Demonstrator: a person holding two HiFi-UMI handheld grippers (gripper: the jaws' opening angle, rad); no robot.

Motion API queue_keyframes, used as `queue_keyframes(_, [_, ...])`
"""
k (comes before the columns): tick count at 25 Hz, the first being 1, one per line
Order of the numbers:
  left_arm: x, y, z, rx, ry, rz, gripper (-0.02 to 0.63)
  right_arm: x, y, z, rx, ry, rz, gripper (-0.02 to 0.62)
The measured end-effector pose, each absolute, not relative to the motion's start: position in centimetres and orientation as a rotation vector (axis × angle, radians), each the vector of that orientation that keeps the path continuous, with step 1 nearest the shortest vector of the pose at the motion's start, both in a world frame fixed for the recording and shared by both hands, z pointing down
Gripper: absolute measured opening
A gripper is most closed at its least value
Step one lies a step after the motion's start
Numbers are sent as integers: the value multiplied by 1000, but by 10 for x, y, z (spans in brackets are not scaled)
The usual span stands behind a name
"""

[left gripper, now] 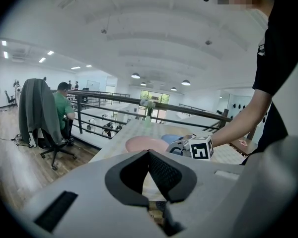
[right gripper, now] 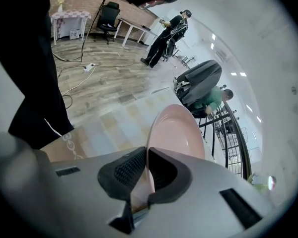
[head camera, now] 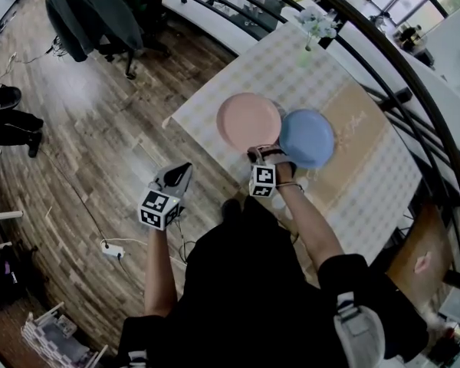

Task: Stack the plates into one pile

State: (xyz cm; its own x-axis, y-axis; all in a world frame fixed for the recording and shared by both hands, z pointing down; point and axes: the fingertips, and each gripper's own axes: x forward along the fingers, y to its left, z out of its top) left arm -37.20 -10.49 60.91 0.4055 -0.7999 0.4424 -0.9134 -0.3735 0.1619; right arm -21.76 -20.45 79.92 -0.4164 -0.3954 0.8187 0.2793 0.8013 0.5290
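While outstretched, right claw (head camera: 262,153) on plate (head camera: 245,119)

A table (head camera: 215,98) stands on a wooden floor (head camera: 84,129). A cloth with pale squares covers the whole top. A long tan runner (head camera: 360,140) lies across the cloth. A pink plate (head camera: 248,121) sits on the cloth near the table's edge. A blue plate (head camera: 307,138) sits just beside it, partly on the runner, and their rims look like they touch. A small vase (head camera: 305,54) with white flowers stands at the far end of the table.
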Motion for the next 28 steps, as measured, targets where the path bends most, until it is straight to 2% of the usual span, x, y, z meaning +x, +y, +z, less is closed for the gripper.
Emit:
queue_keyframes(14, [-349, -114, 596, 2389, -1385, 426, 0, -174, -211, 763, 232, -1818, -749, 24])
queue_keyframes(28, [-278, -132, 571, 2464, -1314, 459, 0, -86, -213, 761, 301, -1795, -685, 25])
